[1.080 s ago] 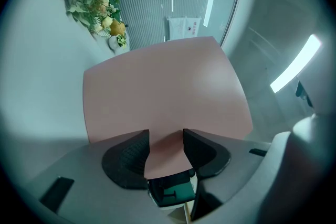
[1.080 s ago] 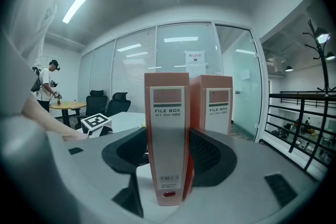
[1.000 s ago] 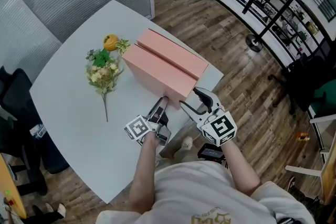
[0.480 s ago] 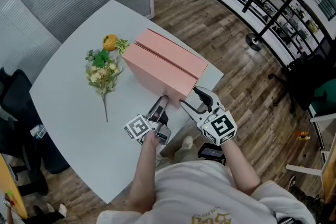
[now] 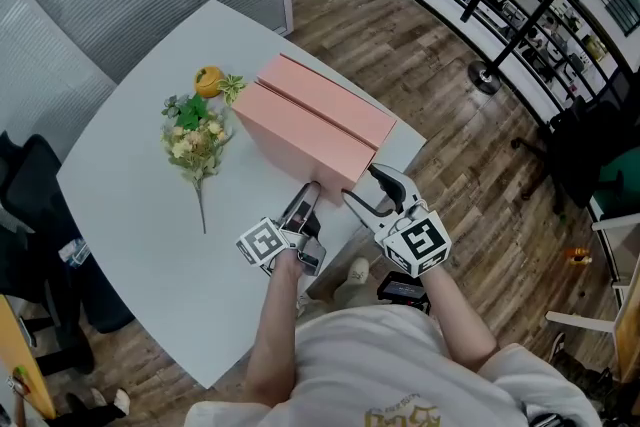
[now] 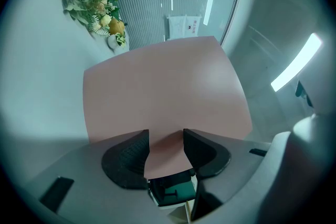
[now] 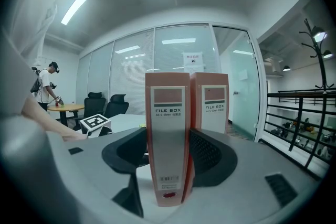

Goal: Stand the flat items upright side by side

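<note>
Two pink file boxes stand upright side by side on the white table (image 5: 130, 205), the near box (image 5: 295, 140) against the far box (image 5: 335, 100). In the right gripper view their labelled spines face me, the near box (image 7: 168, 128) in front and the far box (image 7: 211, 99) behind it to the right. My right gripper (image 5: 358, 185) (image 7: 168, 134) is shut on the near box's spine, its pads against both sides. My left gripper (image 5: 308, 190) (image 6: 166, 134) lies low at the box's near lower corner. Pink board (image 6: 165, 97) fills the gap between its pads.
A bunch of artificial flowers (image 5: 197, 135) with an orange fruit (image 5: 210, 80) lies left of the boxes. The table edge runs just under both grippers. A coat stand base (image 5: 487, 80) and shelving stand on the wooden floor at right. A person (image 7: 46, 86) stands far off.
</note>
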Demonstrator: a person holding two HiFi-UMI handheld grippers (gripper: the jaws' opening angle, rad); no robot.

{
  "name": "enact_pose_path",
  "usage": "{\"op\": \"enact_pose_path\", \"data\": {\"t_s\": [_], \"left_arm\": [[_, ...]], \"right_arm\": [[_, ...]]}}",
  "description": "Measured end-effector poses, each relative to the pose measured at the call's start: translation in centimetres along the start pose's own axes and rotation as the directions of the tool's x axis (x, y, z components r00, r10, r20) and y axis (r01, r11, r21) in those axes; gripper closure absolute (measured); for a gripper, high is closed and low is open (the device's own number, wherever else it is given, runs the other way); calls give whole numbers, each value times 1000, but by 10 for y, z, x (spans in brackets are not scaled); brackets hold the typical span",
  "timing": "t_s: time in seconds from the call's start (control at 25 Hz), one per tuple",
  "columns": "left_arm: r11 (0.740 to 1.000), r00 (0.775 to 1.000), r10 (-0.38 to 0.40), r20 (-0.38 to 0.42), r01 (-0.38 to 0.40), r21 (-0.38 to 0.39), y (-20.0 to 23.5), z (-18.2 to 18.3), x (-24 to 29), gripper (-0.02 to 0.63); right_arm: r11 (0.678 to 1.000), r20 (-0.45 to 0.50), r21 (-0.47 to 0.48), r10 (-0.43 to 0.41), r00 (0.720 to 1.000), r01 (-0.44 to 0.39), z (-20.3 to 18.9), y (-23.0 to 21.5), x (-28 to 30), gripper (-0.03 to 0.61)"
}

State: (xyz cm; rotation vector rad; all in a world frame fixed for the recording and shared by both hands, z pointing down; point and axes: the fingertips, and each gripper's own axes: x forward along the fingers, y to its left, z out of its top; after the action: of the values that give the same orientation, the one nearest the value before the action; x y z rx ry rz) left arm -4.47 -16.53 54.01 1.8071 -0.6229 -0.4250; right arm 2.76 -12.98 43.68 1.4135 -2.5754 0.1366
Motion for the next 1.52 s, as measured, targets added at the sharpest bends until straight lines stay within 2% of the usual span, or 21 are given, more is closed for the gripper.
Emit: {"op": "enact_pose_path", "data": {"t_s": [0.28,0.44,0.52,0.6,0.72,0.88,1.08,1.24,1.32,1.52], "left_arm": [[999,999,38,3,-38,-10,3,1,-7,422],[996,1000,-5,-9,5,83,-9,6,-6,422],[991,1000,10,-15,-8,135,-13,8,-8,422],[974,999,45,-1,-44,221,-18,13,-12,441],[920,995,100,29,-104,378,-28,23,-19,502],[855,994,106,39,-111,507,-50,31,-21,528],[717,989,142,40,-131,684,-75,32,-21,571],[609,985,168,35,-132,782,-89,31,-20,601],[585,984,173,34,-130,800,-93,33,-21,607],[591,984,175,40,-137,795,-95,34,-21,609]], "right_arm": [[1000,5,7,-30,1000,30,-2,0,-3,313],[998,19,40,-42,999,41,-2,-2,-9,314],[996,43,86,-31,999,27,0,-1,-14,316],[992,57,127,-33,998,25,1,-3,-20,348],[985,69,164,-70,995,58,1,-9,-28,436],[977,82,191,-108,991,90,4,-13,-33,479],[973,32,146,-186,982,180,4,-20,-37,535],[966,29,156,-214,976,207,6,-25,-40,554],[966,31,149,-217,976,211,8,-24,-39,560],[966,24,128,-229,973,225,10,-26,-42,561]]}}
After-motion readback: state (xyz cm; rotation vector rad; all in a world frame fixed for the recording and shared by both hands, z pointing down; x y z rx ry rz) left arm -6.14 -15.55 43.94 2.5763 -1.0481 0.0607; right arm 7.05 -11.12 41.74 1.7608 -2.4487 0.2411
